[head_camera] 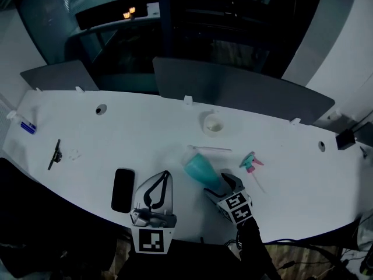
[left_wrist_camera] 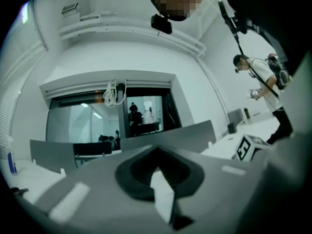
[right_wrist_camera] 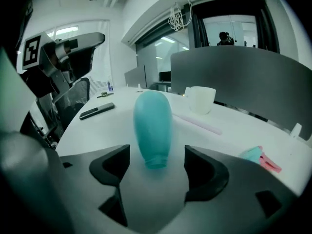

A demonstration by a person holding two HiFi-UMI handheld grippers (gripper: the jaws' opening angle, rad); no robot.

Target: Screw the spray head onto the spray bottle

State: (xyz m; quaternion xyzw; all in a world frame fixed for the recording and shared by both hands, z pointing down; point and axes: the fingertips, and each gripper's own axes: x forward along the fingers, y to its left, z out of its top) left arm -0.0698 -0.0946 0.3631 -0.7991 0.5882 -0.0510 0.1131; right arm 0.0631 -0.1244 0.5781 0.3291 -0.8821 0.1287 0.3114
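Observation:
A teal spray bottle [head_camera: 201, 167] lies on its side on the white table [head_camera: 116, 136], with no head on it. Its open neck points toward my right gripper [head_camera: 224, 182]. In the right gripper view the bottle [right_wrist_camera: 152, 126] has its neck between the wide-open jaws of my right gripper [right_wrist_camera: 156, 172], and neither pad touches it. The teal and pink spray head [head_camera: 252, 163] lies on the table just right of that gripper, also in view as the spray head [right_wrist_camera: 258, 157]. My left gripper [head_camera: 162, 177] hovers left of the bottle, shut and empty; in its own view the left gripper [left_wrist_camera: 158, 179] points level.
A white cup [head_camera: 213, 123] and a thin pale tube [head_camera: 210, 149] sit behind the bottle. A black phone [head_camera: 123, 189] lies left of the left gripper. A black tool [head_camera: 56, 154] and a small blue-labelled item [head_camera: 27, 126] lie far left. Dark partitions [head_camera: 233, 89] line the back edge.

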